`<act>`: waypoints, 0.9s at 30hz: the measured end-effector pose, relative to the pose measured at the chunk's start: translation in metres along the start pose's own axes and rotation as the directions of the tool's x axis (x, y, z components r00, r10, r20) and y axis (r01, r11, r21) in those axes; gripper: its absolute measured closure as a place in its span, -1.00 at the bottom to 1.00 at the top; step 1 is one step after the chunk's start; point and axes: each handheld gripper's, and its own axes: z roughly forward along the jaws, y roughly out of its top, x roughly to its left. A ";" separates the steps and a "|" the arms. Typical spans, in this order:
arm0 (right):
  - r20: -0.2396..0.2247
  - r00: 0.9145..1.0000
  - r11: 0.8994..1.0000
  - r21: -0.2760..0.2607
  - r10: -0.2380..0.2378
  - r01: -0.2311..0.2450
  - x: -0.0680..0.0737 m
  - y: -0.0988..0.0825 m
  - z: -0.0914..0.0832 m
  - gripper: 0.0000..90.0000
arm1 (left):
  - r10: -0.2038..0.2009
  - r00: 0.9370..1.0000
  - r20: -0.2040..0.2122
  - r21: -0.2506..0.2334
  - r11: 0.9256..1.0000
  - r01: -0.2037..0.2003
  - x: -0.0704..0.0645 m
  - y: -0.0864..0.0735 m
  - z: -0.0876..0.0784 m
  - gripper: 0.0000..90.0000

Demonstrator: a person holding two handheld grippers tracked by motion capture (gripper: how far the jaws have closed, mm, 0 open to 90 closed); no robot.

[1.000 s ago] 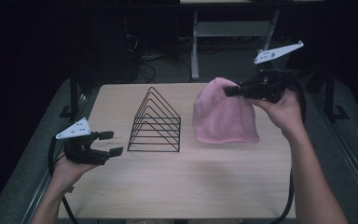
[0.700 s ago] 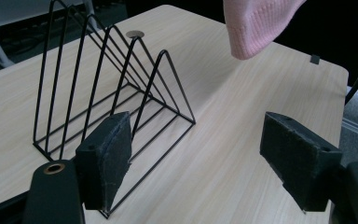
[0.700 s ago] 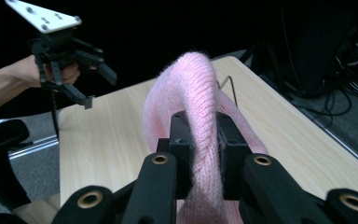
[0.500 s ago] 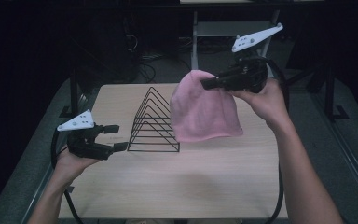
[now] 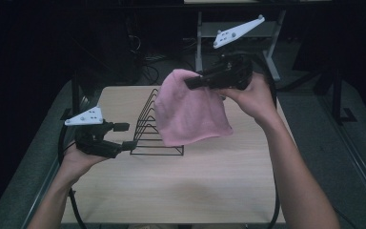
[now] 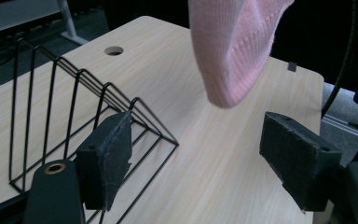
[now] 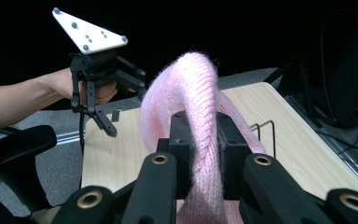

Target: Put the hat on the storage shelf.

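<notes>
1. A black wire rack (image 5: 158, 128) is seen standing on the wooden table (image 5: 209, 186); its triangular slots are seen to be bare of any item.
2. A pink knitted hat (image 5: 190, 112) is held up in the air above the table, just beside the rack and partly in front of it in the high view; its lower edge hangs free, clear of the tabletop.
3. The right gripper (image 5: 195, 82) is clenched on the hat: in the right gripper view a fold of the knit (image 7: 200, 140) is pinched tight between the two black jaws, which stand nearly together.
4. The left gripper (image 5: 126, 136) is held released at the left of the rack, its jaws spread wide with nothing between them.
5. In the left gripper view one pad (image 6: 114, 151) is seen in front of the rack's near corner; whether it touches the wire cannot be told. The hat's hanging end (image 6: 233, 51) is seen above and beyond the jaws, apart from them.
</notes>
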 end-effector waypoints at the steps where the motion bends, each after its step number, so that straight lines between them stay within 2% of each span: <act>1: -0.013 1.000 1.000 0.001 -0.003 0.003 0.002 0.004 0.005 0.77 | 0.000 1.000 0.008 0.000 1.000 0.000 0.000 0.002 0.002 -0.45; 10: -0.052 0.998 1.000 0.002 -0.029 0.029 0.007 0.020 0.026 0.77 | -0.009 0.999 0.042 0.001 1.000 0.009 0.003 0.007 0.009 -0.45; 15: -0.075 0.996 0.999 -0.004 -0.048 0.048 0.010 0.030 0.036 0.77 | -0.020 0.997 0.068 -0.002 1.000 0.020 0.007 0.008 0.012 -0.37; 18: -0.084 0.995 0.998 -0.011 -0.062 0.061 0.011 0.034 0.041 0.77 | -0.032 0.994 0.100 -0.003 0.999 0.032 0.009 0.007 0.014 -0.28; 23: -0.094 0.993 0.998 -0.014 -0.066 0.065 0.011 0.040 0.048 0.77 | -0.049 0.986 0.162 -0.004 0.999 0.050 0.015 0.007 0.016 0.06; 25: -0.096 0.993 0.997 -0.015 -0.071 0.070 0.010 0.041 0.050 0.77 | -0.056 0.981 0.188 0.000 0.998 0.057 0.017 0.007 0.017 0.29; 27: -0.096 0.993 0.998 -0.016 -0.069 0.068 0.009 0.041 0.051 0.77 | -0.056 0.980 0.193 0.007 0.998 0.056 0.020 0.007 0.018 0.54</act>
